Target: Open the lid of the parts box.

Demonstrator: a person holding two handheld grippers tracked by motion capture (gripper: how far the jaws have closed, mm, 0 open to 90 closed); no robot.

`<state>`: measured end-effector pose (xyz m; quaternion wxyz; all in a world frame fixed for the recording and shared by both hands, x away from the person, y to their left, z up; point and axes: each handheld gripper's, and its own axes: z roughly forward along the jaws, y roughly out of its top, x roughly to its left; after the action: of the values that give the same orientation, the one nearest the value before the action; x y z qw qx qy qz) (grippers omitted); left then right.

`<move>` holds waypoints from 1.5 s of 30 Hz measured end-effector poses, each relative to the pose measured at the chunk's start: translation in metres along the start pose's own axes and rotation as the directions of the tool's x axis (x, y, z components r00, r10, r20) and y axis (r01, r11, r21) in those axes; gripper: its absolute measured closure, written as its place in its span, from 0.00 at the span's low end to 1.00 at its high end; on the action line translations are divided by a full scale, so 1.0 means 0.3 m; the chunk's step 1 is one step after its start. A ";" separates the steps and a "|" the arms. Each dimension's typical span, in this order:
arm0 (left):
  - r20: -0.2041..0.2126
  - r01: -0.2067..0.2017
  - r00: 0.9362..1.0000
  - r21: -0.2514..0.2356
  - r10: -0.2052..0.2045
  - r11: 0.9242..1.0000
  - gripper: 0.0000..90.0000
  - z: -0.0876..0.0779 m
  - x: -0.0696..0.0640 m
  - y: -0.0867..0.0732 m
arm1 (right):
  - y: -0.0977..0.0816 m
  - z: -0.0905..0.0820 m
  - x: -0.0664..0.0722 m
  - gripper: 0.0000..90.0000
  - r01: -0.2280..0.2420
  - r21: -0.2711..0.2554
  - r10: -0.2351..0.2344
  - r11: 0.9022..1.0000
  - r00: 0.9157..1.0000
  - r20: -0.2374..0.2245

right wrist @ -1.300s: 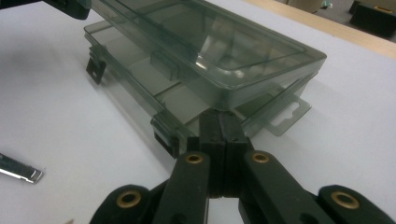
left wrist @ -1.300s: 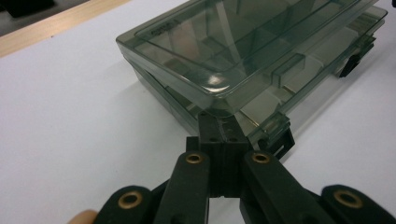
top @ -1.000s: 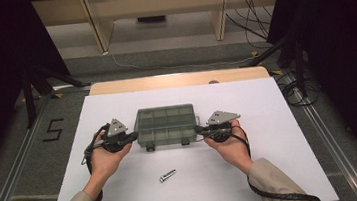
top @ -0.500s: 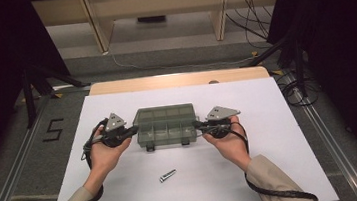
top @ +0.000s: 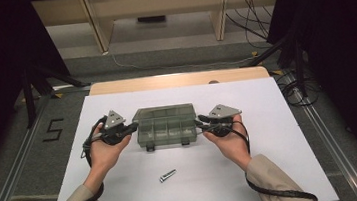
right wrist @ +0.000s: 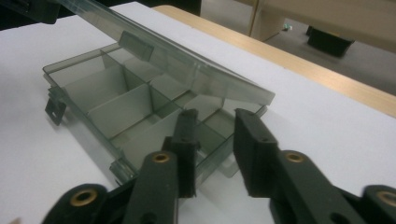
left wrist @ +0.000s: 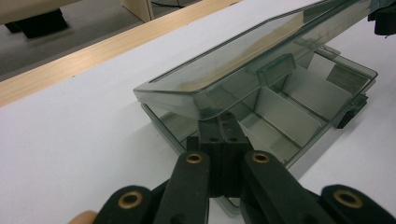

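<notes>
Left claw (top: 130, 129) pinched shut, tips under the lid (left wrist: 243, 60) at frame centre, likely propping the compartment box (top: 165, 127) open. Right claw (top: 200, 123), jaws just opening, stands narrowly parted over the box wall without gripping, probably steadying it.

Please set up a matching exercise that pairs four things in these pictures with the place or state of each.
Things:
1. compartment box
2. bolt
3. left gripper
4. right gripper

States or places:
A. jaws pressed together, tips at the box's end wall under the raised lid
B. lies loose on the white table, nearer the person than the box
C. jaws apart, at the box's other end; they have just been opening
D. smoky clear plastic, lid tilted partly up, compartments bare

Pairs: 1-D, 2-B, 3-A, 4-C
</notes>
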<state>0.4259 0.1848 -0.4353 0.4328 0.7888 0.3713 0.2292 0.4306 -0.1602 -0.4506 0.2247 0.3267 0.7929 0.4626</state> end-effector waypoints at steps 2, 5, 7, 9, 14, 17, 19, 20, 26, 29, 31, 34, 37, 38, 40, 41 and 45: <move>0.004 -0.015 1.000 0.022 0.015 1.000 1.00 -0.003 0.005 -0.001 | 0.006 0.003 0.001 0.73 0.007 -0.010 -0.007 1.000 1.000 0.005; -0.010 -0.021 1.000 0.021 0.021 1.000 1.00 0.000 0.009 -0.005 | 0.016 0.010 0.004 0.71 0.036 -0.034 -0.035 0.999 0.999 0.026; -0.029 -0.027 0.999 0.029 0.028 0.999 0.99 0.001 0.012 -0.010 | 0.023 0.014 0.006 0.71 0.047 -0.041 -0.046 0.998 0.999 0.030; -0.045 -0.049 0.998 0.054 0.051 0.997 0.93 -0.001 0.020 -0.012 | 0.028 0.013 0.008 0.71 0.046 -0.041 -0.044 0.998 0.999 0.030; -0.102 -0.061 0.993 -0.012 0.059 0.998 0.75 0.015 0.009 0.000 | 0.034 0.020 0.007 0.70 0.072 -0.060 -0.069 0.996 0.997 0.045; -0.113 -0.097 0.989 -0.033 0.093 0.995 0.76 0.022 0.007 0.010 | 0.041 0.017 0.006 0.70 0.079 -0.062 -0.075 0.995 0.996 0.053; -0.130 -0.092 0.988 -0.044 0.085 0.995 0.77 0.023 0.000 0.014 | 0.045 0.017 0.007 0.70 0.089 -0.078 -0.083 0.993 0.994 0.068; -0.142 -0.096 0.986 -0.051 0.088 0.994 0.78 0.023 -0.002 0.016 | 0.049 0.017 0.007 0.70 0.085 -0.082 -0.080 0.993 0.994 0.071; -0.199 -0.155 0.971 -0.086 0.135 0.984 0.85 0.028 -0.013 0.032 | 0.067 0.021 0.010 0.73 0.107 -0.102 -0.098 0.989 0.991 0.093; -0.218 -0.168 0.965 -0.092 0.145 0.982 0.86 0.032 -0.014 0.040 | 0.072 0.024 0.014 0.77 0.121 -0.113 -0.108 0.986 0.987 0.116; -0.225 -0.160 0.965 -0.102 0.134 0.982 0.87 0.035 -0.012 0.043 | 0.077 0.026 0.013 0.79 0.120 -0.125 -0.104 0.985 0.986 0.131; -0.232 -0.157 0.964 -0.115 0.127 0.981 0.89 0.037 -0.007 0.049 | 0.089 0.028 0.012 0.81 0.123 -0.129 -0.103 0.984 0.982 0.158; -0.245 -0.163 0.961 -0.116 0.131 0.980 0.89 0.041 -0.005 0.055 | 0.106 0.032 0.014 0.83 0.136 -0.127 -0.112 0.982 0.977 0.179; -0.245 -0.159 0.961 -0.119 0.127 0.980 0.90 0.041 -0.002 0.058 | 0.110 0.033 0.017 0.83 0.127 -0.123 -0.104 0.984 0.978 0.181; -0.246 -0.151 0.962 -0.125 0.116 0.981 0.91 0.041 0.003 0.061 | 0.117 0.036 0.016 0.86 0.128 -0.126 -0.102 0.984 0.975 0.196; -0.246 -0.140 0.964 -0.130 0.104 0.982 0.92 0.042 0.005 0.063 | 0.119 0.036 0.016 0.87 0.118 -0.125 -0.092 0.985 0.976 0.198; -0.247 -0.132 0.964 -0.136 0.096 0.982 0.93 0.045 0.009 0.074 | 0.128 0.043 0.014 0.91 0.120 -0.123 -0.089 0.985 0.969 0.229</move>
<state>0.4454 0.1724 -0.4233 0.4296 0.7404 0.3562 0.3747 0.4483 -0.1357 -0.4231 0.3581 0.3181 0.7454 0.4636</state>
